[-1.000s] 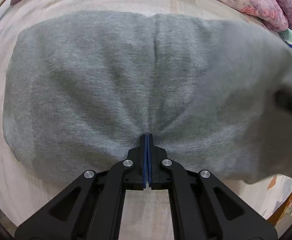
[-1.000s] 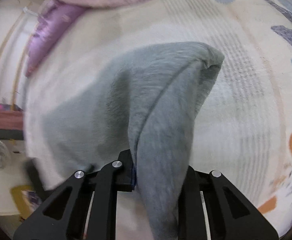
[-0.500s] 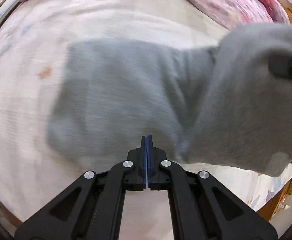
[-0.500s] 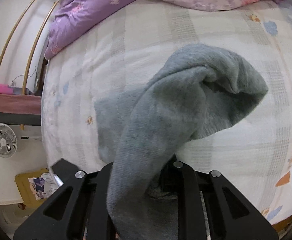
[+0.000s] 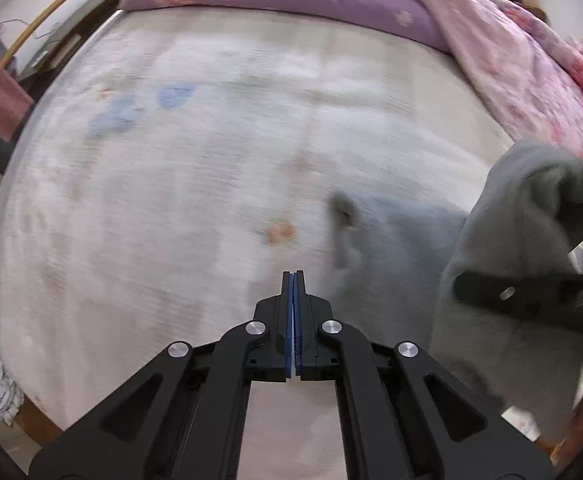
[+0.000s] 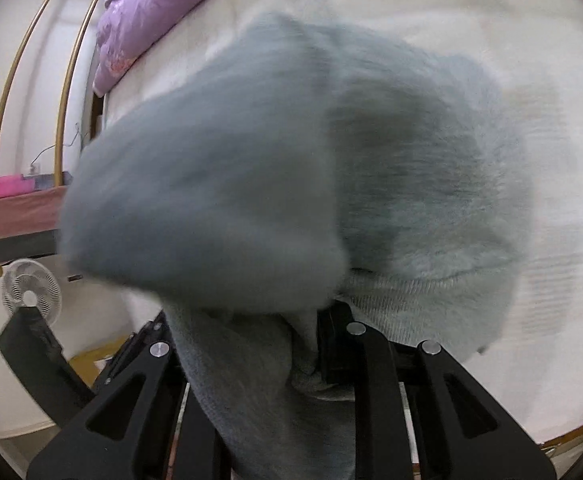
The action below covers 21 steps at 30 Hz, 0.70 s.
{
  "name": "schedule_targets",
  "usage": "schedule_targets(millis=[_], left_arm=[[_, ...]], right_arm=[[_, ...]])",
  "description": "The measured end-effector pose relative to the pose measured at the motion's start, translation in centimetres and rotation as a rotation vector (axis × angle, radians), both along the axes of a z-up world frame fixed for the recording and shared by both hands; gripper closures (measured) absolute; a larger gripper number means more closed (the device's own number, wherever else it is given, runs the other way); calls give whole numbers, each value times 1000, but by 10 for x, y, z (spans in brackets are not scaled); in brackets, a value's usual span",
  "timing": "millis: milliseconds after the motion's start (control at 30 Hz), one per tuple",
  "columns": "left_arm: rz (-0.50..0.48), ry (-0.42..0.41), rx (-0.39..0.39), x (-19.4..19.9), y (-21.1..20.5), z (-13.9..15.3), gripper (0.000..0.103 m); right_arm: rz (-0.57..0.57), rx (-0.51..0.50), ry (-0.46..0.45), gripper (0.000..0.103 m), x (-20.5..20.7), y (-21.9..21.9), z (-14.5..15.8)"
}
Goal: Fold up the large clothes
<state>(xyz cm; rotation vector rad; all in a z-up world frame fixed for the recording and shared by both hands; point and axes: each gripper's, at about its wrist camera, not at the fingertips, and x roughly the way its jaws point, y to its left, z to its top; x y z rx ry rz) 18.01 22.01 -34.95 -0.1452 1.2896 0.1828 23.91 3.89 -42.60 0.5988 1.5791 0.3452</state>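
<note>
Right wrist: jaws clamp grey garment [image 6: 251, 184], left jaws closed, empty

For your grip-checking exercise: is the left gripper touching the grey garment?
Apart. The left wrist view shows the left gripper shut on nothing, bare bedsheet separating it from the grey garment.

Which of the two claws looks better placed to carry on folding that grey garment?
Probably the right. The right gripper is clamped on the grey garment, which drapes over it. The left gripper is shut on nothing, over bare bed sheet, beside the cloth.
</note>
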Motion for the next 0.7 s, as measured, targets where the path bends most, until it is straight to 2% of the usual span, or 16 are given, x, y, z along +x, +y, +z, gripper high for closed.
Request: schedule_targets(millis=[100, 133, 167, 233, 267, 333, 400, 433, 467, 500, 533, 567, 600, 633, 667, 700], left_arm=[[-3, -1, 34, 6, 17, -5, 102], [-1, 7, 46, 6, 23, -9, 102], [3, 14, 54, 9, 24, -15, 102], [29, 38, 52, 6, 35, -25, 102], [42, 48, 37, 7, 38, -30, 102], [56, 63, 6, 5, 40, -37, 102], [57, 84, -13, 4, 38, -42, 96], [58, 87, -23, 3, 35, -42, 89], [59, 80, -38, 2, 31, -41, 81], [56, 73, -58, 3, 25, -43, 76], [45, 68, -84, 4, 19, -45, 67], [34, 68, -104, 3, 15, -46, 63], [16, 83, -139, 6, 6, -54, 63], [10, 97, -167, 8, 0, -60, 63], [9, 104, -185, 9, -3, -63, 63], [7, 122, -230, 11, -10, -72, 63]], right_arm=[[16, 6, 39, 80, 6, 28, -30], [12, 11, 62, 67, 9, 34, -42], [-14, 40, 88, 48, 11, 37, -52], [-72, 101, 118, 36, 15, 37, -63], [-77, 110, 108, 28, 17, 36, -61], [-99, 162, 91, 17, 19, 29, -50], [-91, 218, 79, 12, 21, 23, -37], [-72, 230, 62, 11, 22, 19, -27], [-60, 210, 44, 11, 21, 15, -18], [-40, 147, -5, 11, 21, 6, -4], [-11, 50, -68, 11, 23, 0, 8], [18, -50, -120, 11, 23, 0, 16], [78, -199, -201, 12, 24, -6, 23], [120, -269, -228, 22, 26, -5, 20], [181, -359, -224, 52, 27, -7, 9], [216, -405, -196, 64, 26, -9, -4]])
